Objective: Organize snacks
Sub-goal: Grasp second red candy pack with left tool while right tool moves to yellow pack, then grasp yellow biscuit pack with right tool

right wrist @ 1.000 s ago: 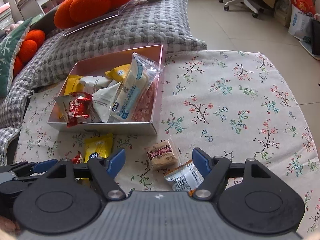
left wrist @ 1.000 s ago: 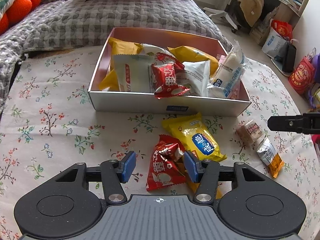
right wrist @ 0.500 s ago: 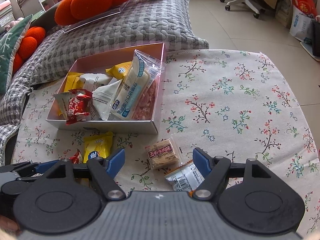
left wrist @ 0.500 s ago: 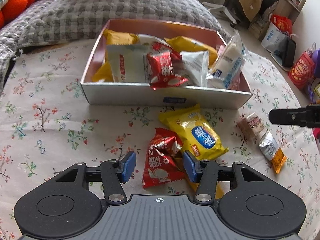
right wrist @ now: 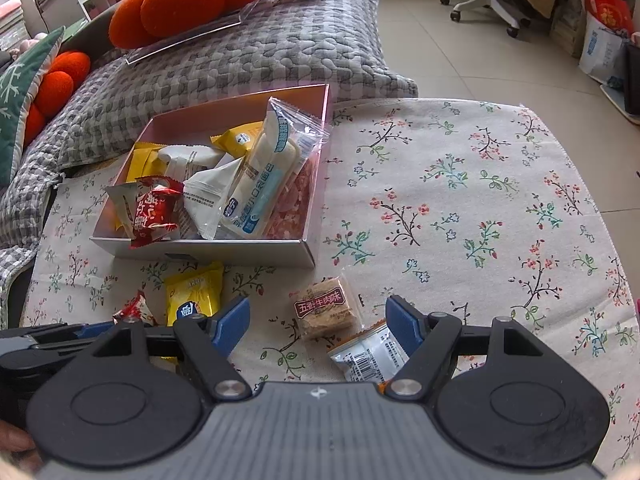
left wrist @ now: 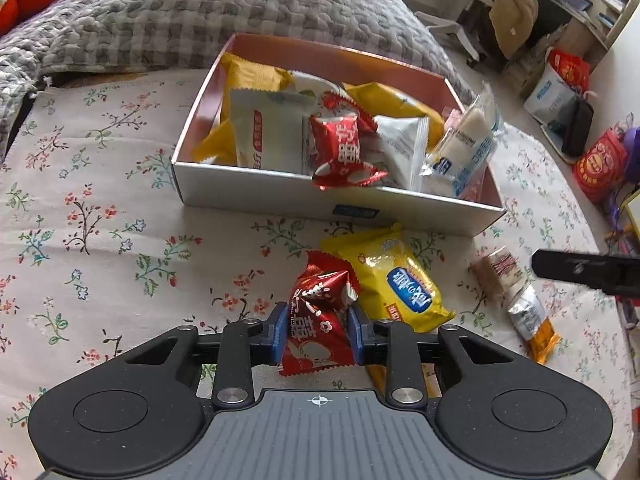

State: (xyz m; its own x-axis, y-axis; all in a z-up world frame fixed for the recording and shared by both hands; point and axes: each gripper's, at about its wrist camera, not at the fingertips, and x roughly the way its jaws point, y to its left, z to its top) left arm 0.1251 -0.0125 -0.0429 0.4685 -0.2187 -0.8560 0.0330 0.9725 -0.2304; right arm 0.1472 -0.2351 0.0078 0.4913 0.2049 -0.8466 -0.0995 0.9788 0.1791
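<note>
Left gripper: your left gripper (left wrist: 319, 331) is closing its 2 blue pads on the red foil snack packet with white print (left wrist: 319, 320); the packet sits between the pads and both pads touch its sides.
Red packet: it lies on the floral tablecloth (left wrist: 100, 216), near you and just in front of the box, its right edge touching the yellow packet.
Right gripper: your right gripper (right wrist: 318, 322) has its jaws spread wide with nothing gripped; it hovers over the cloth.
Between the right jaws: the small clear-wrapped brown square bar with a dark red label (right wrist: 325, 307) lies in the gap, touching neither pad.
Silver packet: the silver and orange sachet with a barcode (right wrist: 370, 356) lies just near of the brown bar, partly under your right-hand pad; you cannot tell from here whether the pad touches it.
Yellow packet: the yellow pillow-shaped snack pack with a blue oval label (left wrist: 390, 276) lies right of the red packet, between it and the brown bar, its far end close to the box wall.
Box: the shallow rectangular silver box with a pink inside (left wrist: 256, 194) sits far of the loose snacks, on the cloth.
Box contents: yellow, white and red packets are piled inside; a long clear bag of white rolls with blue print (right wrist: 266, 176) leans on the right side, its top above the rim.
Beyond the box: a grey checked quilted cushion (right wrist: 224, 64) with orange pumpkin-shaped plush pillows (right wrist: 188, 0) on it.
</note>
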